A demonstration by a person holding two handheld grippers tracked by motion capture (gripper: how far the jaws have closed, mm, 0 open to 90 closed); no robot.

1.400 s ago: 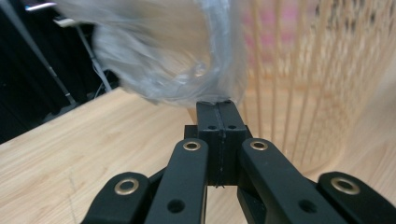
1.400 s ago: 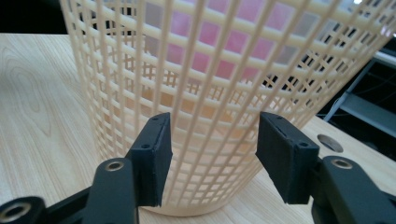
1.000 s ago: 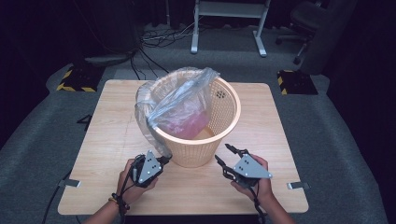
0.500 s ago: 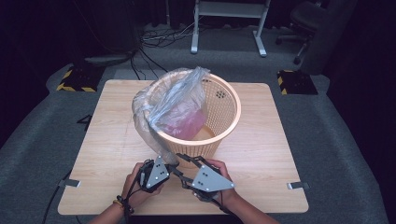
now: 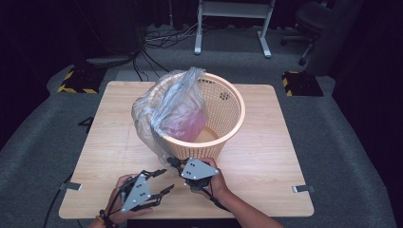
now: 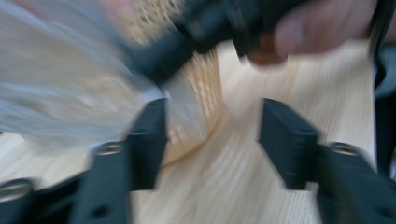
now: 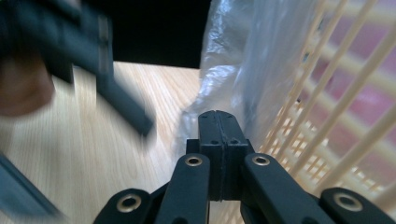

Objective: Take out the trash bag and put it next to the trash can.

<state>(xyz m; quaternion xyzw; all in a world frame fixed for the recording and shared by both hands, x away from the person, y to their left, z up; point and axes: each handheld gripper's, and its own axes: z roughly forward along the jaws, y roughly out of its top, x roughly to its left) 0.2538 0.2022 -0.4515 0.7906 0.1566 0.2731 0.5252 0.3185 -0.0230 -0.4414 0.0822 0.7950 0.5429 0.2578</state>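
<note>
A beige lattice basket (image 5: 237, 109) stands mid-table with a clear plastic bag (image 5: 171, 109) draped over its left rim; something pink (image 5: 187, 126) lies inside. My right gripper (image 5: 173, 163) sits at the basket's near foot, where the bag's bottom fold hangs. In the right gripper view its jaws (image 7: 217, 116) are pressed together at the film (image 7: 243, 60), beside the basket wall (image 7: 327, 93). My left gripper (image 5: 164, 180) hovers just left of it, open. The left gripper view is blurred: open jaws (image 6: 210, 135) face the bag (image 6: 56, 102) and basket (image 6: 201, 79).
The wooden table (image 5: 266, 156) has bare room right of the basket and along its left side. Both hands are close together at the front edge. Beyond the table are grey carpet, cables, a metal stand (image 5: 233, 23) and an office chair (image 5: 313, 14).
The right gripper crossed from the basket's right side to its near-left foot and shut at the bag's fold. The left gripper dropped back slightly toward the front edge, still open.
</note>
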